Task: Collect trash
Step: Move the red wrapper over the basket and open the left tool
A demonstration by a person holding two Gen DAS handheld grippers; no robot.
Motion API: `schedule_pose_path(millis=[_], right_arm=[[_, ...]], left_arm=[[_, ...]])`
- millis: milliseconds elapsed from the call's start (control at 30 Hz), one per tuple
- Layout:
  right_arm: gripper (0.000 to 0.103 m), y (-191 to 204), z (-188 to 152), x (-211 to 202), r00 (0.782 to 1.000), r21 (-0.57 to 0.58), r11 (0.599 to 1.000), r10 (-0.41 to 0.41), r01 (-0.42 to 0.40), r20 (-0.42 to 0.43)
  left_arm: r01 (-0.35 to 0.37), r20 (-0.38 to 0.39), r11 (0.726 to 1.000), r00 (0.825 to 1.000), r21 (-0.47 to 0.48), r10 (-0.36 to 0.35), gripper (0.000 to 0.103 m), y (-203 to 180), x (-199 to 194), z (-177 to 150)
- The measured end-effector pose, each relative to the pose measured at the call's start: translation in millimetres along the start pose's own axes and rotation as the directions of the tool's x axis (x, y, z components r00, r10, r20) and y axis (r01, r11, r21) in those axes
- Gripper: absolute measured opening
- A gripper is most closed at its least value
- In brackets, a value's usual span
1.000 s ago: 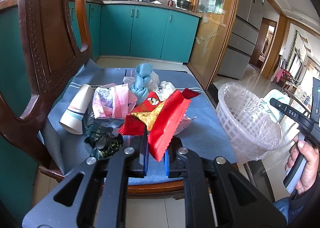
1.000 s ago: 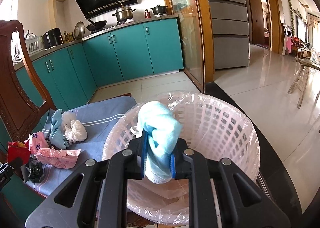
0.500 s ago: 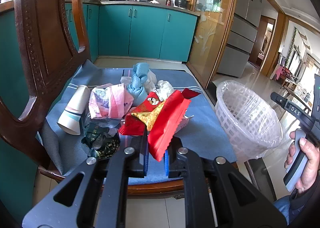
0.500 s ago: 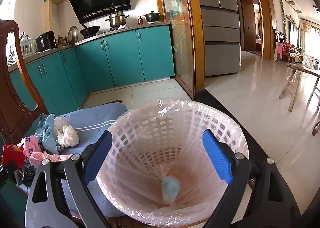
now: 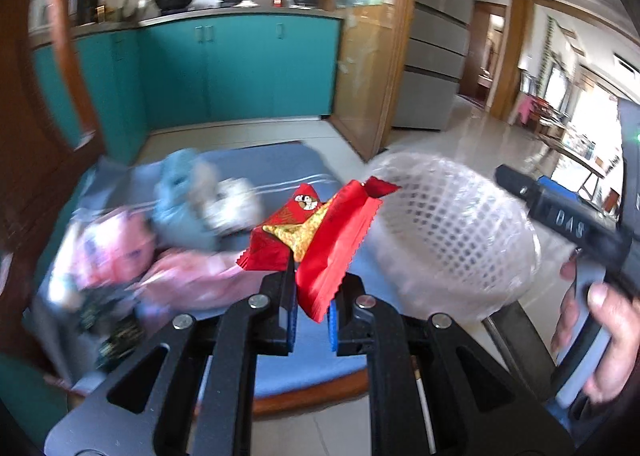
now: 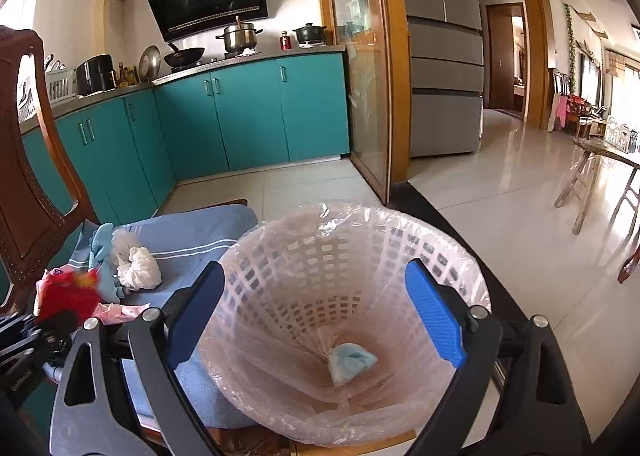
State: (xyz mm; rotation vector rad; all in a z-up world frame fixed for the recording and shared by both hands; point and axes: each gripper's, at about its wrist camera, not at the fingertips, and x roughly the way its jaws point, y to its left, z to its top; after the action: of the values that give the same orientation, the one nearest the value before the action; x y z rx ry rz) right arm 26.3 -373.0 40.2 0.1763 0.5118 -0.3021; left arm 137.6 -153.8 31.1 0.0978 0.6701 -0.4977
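Note:
My left gripper [image 5: 312,314] is shut on a red and gold snack wrapper [image 5: 332,240] and holds it above the chair seat, close to the white mesh trash basket [image 5: 452,232]. My right gripper [image 6: 316,316] is open and empty over the basket's mouth [image 6: 400,224]. A crumpled light blue wad [image 6: 352,362] lies at the bottom of the basket liner. More trash lies on the seat: pink wrappers [image 5: 120,252], a blue cloth wad [image 5: 180,192], white tissue [image 6: 138,264] and a dark wrapper [image 5: 116,324]. The red wrapper also shows in the right wrist view [image 6: 68,296].
The trash lies on a blue cushion [image 6: 188,228] on a wooden chair with a carved back [image 6: 28,192]. Teal kitchen cabinets [image 6: 248,112] stand behind. A fridge [image 6: 444,56] and tiled floor [image 6: 520,192] are to the right. A wooden bench [image 6: 600,172] stands at far right.
My left gripper has lifted the red wrapper off the pile and swung right toward the basket. My right gripper opened and dropped the blue wad into the basket, and stays open.

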Motion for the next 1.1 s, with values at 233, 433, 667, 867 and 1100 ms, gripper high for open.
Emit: schedule_pose_path(millis=[233, 433, 667, 867, 1100], right_arm=[[0.090, -31, 8, -1, 0.996, 0.038, 0.995, -0.090, 0.090, 0.002], [0.090, -69, 8, 7, 0.988, 0.119, 0.980, -0.155, 0.156, -0.021], [0.090, -85, 6, 13, 0.983, 0.142, 0.973, -0.180, 0.184, -0.040], [0.090, -84, 7, 13, 0.984, 0.138, 0.974, -0.175, 0.179, -0.035], [0.090, -78, 7, 13, 0.985, 0.131, 0.977, -0.167, 0.170, -0.035]], left_arm=[[0.050, -0.016, 0.998, 0.999, 0.038, -0.050, 0.013, -59, 51, 39], [0.104, -0.058, 0.990, 0.993, 0.096, -0.099, 0.013, -111, 87, 56], [0.099, -0.098, 0.987, 0.991, 0.129, -0.087, 0.021, -138, 112, 60], [0.105, -0.082, 0.987, 0.992, 0.125, -0.096, 0.063, -141, 114, 60], [0.094, -0.065, 0.987, 0.994, 0.131, -0.086, 0.066, -138, 105, 59]])
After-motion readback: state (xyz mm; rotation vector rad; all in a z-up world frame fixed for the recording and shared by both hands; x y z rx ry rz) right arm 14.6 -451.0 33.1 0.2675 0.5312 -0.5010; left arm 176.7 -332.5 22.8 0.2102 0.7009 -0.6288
